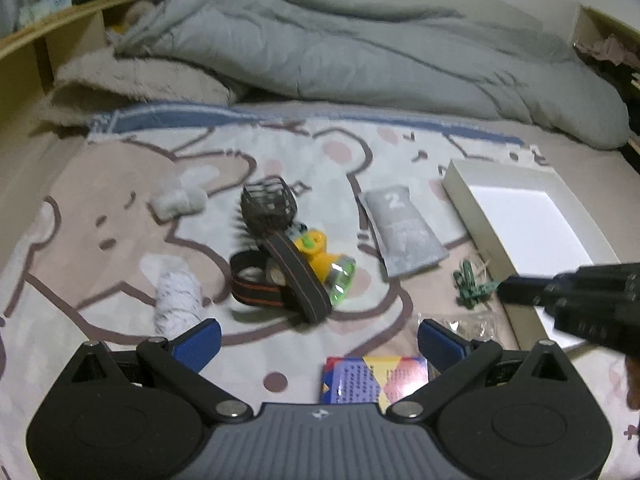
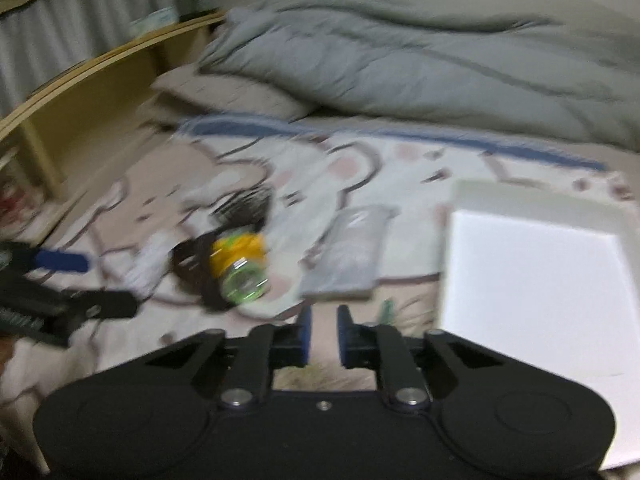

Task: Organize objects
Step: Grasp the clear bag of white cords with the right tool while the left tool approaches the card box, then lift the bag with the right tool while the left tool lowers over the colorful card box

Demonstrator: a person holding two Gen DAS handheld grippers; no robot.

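On the bear-print bedspread lie a yellow headlamp with a black strap, a black hairbrush, a grey pouch marked 2, green toy soldiers and a colourful pack. My left gripper hovers open over the pack, nothing between its blue pads. My right gripper is shut on nothing, just beside the soldiers and the white box. The right wrist view is blurred.
A rolled white cloth and a fluffy white item lie left of the headlamp. A clear plastic bag sits by the right pad. A grey duvet is heaped behind; a wooden headboard shelf stands at the left.
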